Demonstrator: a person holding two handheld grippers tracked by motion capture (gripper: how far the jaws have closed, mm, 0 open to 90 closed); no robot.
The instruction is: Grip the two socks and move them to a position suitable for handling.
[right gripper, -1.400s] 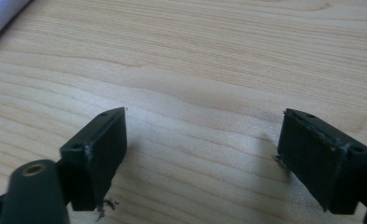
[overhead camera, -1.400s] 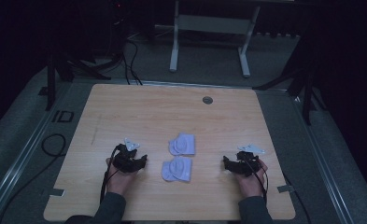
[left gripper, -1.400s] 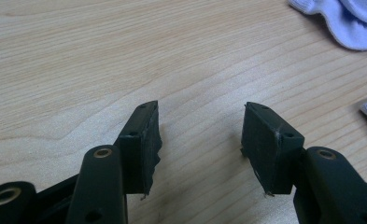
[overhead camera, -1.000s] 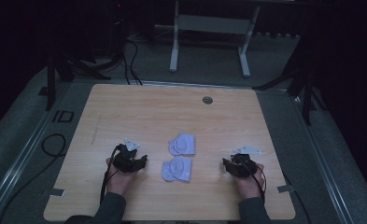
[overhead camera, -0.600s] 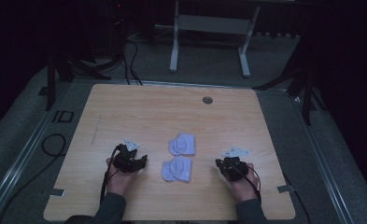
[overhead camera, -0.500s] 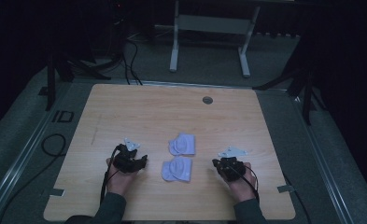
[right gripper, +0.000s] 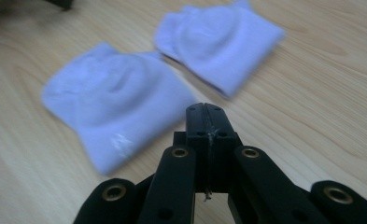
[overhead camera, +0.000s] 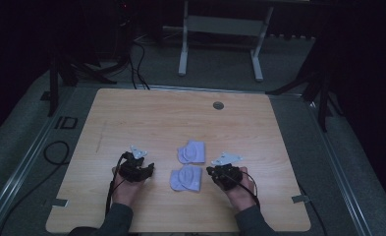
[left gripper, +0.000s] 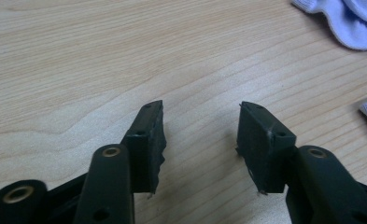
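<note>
The right gripper (right gripper: 204,114) has its jaws pressed together with nothing between them. Just ahead of their tips and a little to the left lies the nearer folded lilac sock (right gripper: 116,109) on the wooden table (right gripper: 321,93); the farther folded lilac sock (right gripper: 218,42) lies beyond it, touching it. The left gripper (left gripper: 201,128) has its jaws spread, having just been closing a little, with only bare table between them; both socks lie off to their right
</note>
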